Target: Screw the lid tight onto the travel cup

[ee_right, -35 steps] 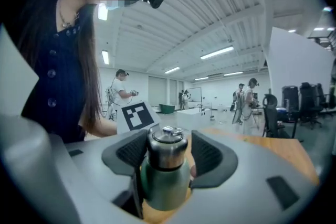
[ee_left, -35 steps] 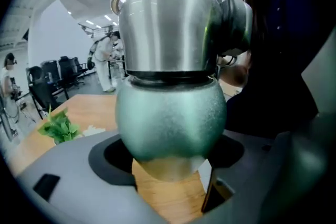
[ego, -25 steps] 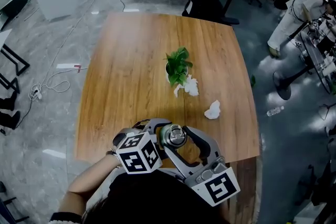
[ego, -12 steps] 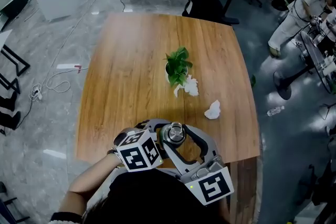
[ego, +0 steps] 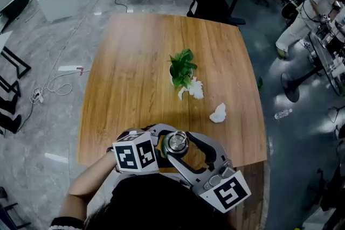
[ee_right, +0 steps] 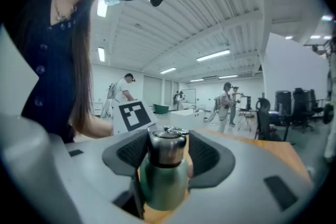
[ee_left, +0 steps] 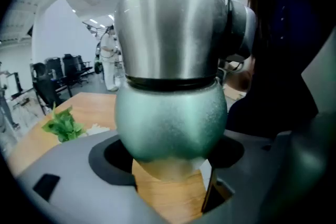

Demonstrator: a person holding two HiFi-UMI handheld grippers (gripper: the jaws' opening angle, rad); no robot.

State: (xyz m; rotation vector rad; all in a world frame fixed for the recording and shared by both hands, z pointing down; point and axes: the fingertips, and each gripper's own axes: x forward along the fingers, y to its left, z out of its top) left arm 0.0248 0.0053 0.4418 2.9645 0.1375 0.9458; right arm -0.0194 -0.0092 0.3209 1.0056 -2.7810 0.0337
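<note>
The travel cup stands at the table's near edge, with a green body (ee_left: 170, 118) and a steel lid (ego: 177, 143) on top. My left gripper (ee_left: 170, 165) is shut on the cup's lower body, which bulges out above the dark pads (ee_left: 107, 157). In the head view the left gripper (ego: 164, 140) reaches in from the left, under its marker cube. My right gripper (ee_right: 168, 155) comes from the lower right and closes around the lid (ee_right: 168, 145), its ribbed pads (ee_right: 131, 153) at lid height. The same right gripper (ego: 186, 147) curves around the cup's top.
A small potted plant (ego: 182, 68) stands mid-table with white crumpled paper (ego: 195, 89) beside it. Another crumpled tissue (ego: 218, 113) lies nearer, to the right. The wooden table (ego: 129, 72) ends just below the cup. Chairs and people stand beyond the far side.
The right gripper has swung a little around the lid, left and then back right. The left gripper's marker cube has shifted slightly left and up. The cup stays in place.
</note>
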